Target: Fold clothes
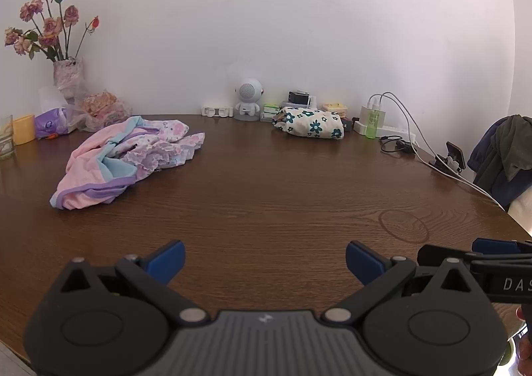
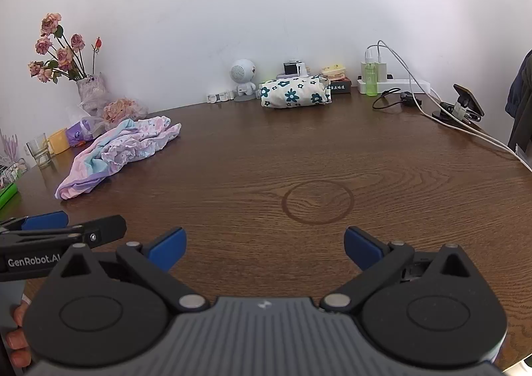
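Above the bare wooden table [image 1: 266, 196], both tongs, left [image 1: 265, 259] and right [image 2: 265, 248], gape empty; crumpled pink clothes [image 1: 126, 159] lie far-left

Before you lies a dark wood-grain table [image 2: 332, 149] with a soft sheen; far left, crumpled pastel cloth clothes [image 1: 126, 159] with ruffled trim; your grippers' blue pads [image 2: 169, 248] look matt.

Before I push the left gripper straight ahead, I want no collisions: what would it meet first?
The left gripper, open and empty, points over bare table. The way looks free to the white robot-shaped speaker by the wall, though depth is unclear.
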`<state>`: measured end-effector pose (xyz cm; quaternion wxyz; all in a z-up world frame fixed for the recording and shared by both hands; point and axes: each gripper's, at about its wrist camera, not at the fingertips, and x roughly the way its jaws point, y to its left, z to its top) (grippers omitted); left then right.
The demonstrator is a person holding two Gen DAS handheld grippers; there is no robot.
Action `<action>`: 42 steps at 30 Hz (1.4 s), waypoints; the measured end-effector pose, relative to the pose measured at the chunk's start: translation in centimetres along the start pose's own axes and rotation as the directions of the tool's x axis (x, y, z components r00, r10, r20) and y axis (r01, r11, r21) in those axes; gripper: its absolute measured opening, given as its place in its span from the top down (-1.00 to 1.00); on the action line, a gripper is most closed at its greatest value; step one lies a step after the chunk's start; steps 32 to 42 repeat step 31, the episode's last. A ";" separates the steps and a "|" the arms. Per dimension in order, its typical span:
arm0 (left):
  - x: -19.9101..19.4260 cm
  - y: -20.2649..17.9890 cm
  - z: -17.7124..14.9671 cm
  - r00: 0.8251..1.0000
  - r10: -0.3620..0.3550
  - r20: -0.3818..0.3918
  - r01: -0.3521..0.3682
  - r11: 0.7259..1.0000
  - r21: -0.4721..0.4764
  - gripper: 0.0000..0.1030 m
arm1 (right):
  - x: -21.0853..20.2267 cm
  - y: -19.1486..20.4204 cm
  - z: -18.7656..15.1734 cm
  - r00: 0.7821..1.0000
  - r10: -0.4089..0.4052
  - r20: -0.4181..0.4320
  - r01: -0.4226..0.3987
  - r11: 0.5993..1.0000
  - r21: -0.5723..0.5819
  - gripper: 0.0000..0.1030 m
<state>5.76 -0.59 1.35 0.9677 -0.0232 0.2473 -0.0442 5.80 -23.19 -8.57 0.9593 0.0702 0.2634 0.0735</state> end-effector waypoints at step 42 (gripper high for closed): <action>0.2 0.0 -0.2 1.000 -0.002 0.003 0.002 1.000 0.000 -1.00 | 0.4 -0.1 -0.2 1.000 -0.005 -0.015 0.005 1.000 0.001 -1.00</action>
